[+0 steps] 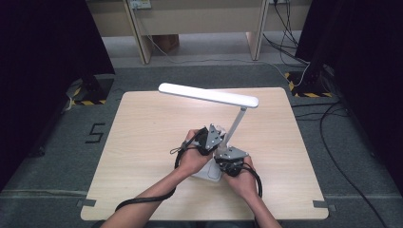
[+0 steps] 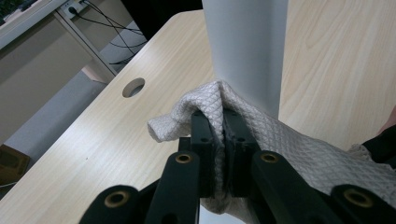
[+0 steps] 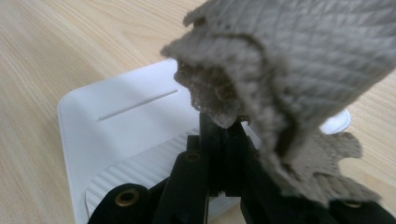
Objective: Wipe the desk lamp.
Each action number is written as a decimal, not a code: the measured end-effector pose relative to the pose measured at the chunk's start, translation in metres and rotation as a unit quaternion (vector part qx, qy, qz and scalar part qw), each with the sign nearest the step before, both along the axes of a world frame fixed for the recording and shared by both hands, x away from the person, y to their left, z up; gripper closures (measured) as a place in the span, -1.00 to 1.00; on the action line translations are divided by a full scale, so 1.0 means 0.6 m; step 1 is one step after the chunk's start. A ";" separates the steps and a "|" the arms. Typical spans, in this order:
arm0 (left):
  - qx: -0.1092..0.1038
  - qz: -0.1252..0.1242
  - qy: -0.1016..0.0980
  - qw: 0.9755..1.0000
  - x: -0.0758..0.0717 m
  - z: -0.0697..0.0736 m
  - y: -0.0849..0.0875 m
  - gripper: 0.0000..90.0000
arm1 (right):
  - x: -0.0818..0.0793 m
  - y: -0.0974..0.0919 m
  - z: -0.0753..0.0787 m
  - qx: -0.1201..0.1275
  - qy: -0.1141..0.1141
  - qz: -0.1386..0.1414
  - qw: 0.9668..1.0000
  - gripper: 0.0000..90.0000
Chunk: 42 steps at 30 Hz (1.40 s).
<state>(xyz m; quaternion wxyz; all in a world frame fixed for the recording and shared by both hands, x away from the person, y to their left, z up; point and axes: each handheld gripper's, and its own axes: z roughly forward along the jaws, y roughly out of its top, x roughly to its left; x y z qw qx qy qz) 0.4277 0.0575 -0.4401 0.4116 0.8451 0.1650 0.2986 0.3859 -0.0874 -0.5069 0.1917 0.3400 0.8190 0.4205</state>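
Both grippers, left and right, clamped tight on beige quilted cloth, stretched against white lamp's upright stem, presumably for wiping.

The high view looks down from above the near side of the table, facing forward, far off. The left gripper view sits very close to the lamp pole, mid frame. The right gripper view looks close down on the lamp's base, lower left. All share the lamp and cloth.
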 end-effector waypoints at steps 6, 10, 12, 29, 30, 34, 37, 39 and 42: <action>0.005 0.003 0.005 1.000 0.003 -0.008 0.001 0.87 | 0.000 0.000 0.000 0.000 0.000 0.000 1.000 1.00; 0.008 0.003 0.009 1.000 0.005 -0.012 0.001 0.87 | 0.001 0.000 0.000 0.000 -0.001 0.001 1.000 1.00; 0.012 0.003 0.010 1.000 0.006 -0.014 0.002 0.87 | 0.001 0.000 0.000 0.000 -0.001 0.001 1.000 1.00; 0.036 0.004 0.034 0.999 0.015 -0.039 0.002 0.87 | 0.001 0.000 0.000 -0.002 -0.001 0.003 1.000 1.00; 0.036 0.004 0.034 0.999 0.016 -0.041 0.002 0.87 | 0.001 0.000 0.001 -0.002 -0.001 0.004 1.000 1.00; 0.042 0.004 0.038 0.998 0.017 -0.044 0.003 0.87 | 0.001 0.000 0.000 -0.001 -0.001 0.003 1.000 1.00; 0.042 0.003 0.042 0.998 0.018 -0.046 0.002 0.87 | 0.001 0.000 0.000 -0.001 -0.001 0.003 1.000 1.00; 0.043 0.003 0.045 0.998 0.019 -0.048 0.002 0.87 | 0.001 0.000 0.000 -0.001 -0.001 0.003 1.000 1.00; 0.044 0.004 0.047 0.998 0.020 -0.050 0.002 0.87 | 0.001 0.000 0.001 -0.001 0.000 0.004 1.000 1.00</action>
